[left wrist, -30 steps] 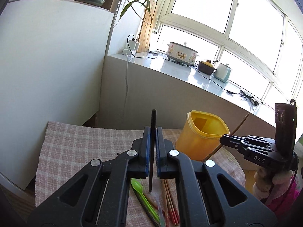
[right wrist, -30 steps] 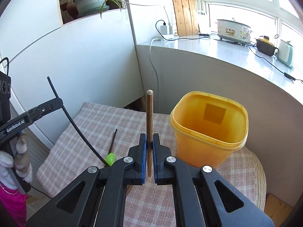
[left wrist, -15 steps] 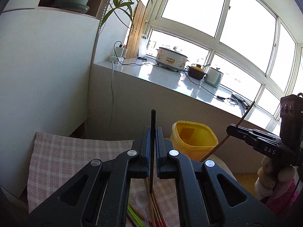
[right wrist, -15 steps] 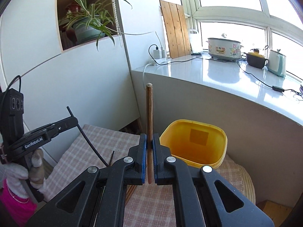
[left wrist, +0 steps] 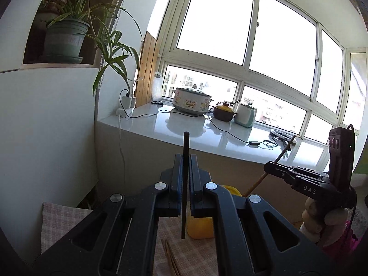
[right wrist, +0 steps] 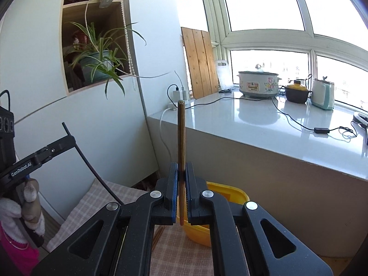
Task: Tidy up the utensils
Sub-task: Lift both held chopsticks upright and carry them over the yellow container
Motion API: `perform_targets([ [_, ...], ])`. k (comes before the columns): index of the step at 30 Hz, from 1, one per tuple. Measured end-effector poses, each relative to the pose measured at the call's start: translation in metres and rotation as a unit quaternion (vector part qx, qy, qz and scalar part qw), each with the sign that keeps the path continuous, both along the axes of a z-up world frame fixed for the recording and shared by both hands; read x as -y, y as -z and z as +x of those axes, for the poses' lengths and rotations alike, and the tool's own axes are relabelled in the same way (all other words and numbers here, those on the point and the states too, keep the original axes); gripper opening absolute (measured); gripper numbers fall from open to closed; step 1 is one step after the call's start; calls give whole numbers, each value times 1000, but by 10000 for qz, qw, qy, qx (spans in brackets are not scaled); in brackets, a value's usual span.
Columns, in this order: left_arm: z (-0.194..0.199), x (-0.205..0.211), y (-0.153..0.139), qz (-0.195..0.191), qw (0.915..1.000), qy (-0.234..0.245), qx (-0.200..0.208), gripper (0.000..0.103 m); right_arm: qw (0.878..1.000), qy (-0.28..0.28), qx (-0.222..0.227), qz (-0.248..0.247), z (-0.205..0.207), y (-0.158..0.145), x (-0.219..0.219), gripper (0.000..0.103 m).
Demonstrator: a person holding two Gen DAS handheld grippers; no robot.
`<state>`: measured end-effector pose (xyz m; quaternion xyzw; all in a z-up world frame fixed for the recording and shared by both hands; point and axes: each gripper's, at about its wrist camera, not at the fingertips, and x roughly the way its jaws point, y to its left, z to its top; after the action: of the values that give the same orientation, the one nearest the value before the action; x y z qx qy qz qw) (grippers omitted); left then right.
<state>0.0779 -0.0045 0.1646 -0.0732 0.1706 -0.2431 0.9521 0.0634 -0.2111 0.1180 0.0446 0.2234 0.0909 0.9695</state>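
Observation:
My left gripper [left wrist: 185,161] is shut on a black chopstick [left wrist: 185,151] that stands upright between its jaws. My right gripper [right wrist: 181,169] is shut on a brown wooden chopstick [right wrist: 181,135], also upright. Both are raised above the checked cloth [right wrist: 96,197]. The yellow tub [right wrist: 226,192] sits low behind the right gripper's jaws, and shows partly hidden in the left wrist view [left wrist: 200,227]. The right gripper with its chopstick shows at the right of the left wrist view [left wrist: 276,166]. The left gripper shows at the left of the right wrist view [right wrist: 66,140]. More chopsticks [left wrist: 170,257] lie on the cloth.
A white counter [right wrist: 264,124] behind the table holds a slow cooker [right wrist: 257,84], a brown pot [right wrist: 296,93] and a kettle [right wrist: 323,93] with cables. A white cabinet [left wrist: 46,119] with a potted plant [left wrist: 66,39] stands at the left.
Both grippers have risen and tilted up with their chopsticks still clamped. The tub and the cloth have dropped low in both views.

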Motion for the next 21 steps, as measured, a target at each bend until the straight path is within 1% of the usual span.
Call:
perform_targets([
  [5,6,17,-16,2,9998,75,194,2,9998,193,46,47,2,-4,15,4],
  [10,9,37,-25,40,9992,184,339,2,9994,343,-10,67,8,1,27,4],
  [15,17,55,-27,17,9990,268,357,2,9986,471,-199,104,17,14,38,4],
  [21,29,68,-22,-1,9993,233,301,2,9974,546,-449,154,27,31,50,4],
])
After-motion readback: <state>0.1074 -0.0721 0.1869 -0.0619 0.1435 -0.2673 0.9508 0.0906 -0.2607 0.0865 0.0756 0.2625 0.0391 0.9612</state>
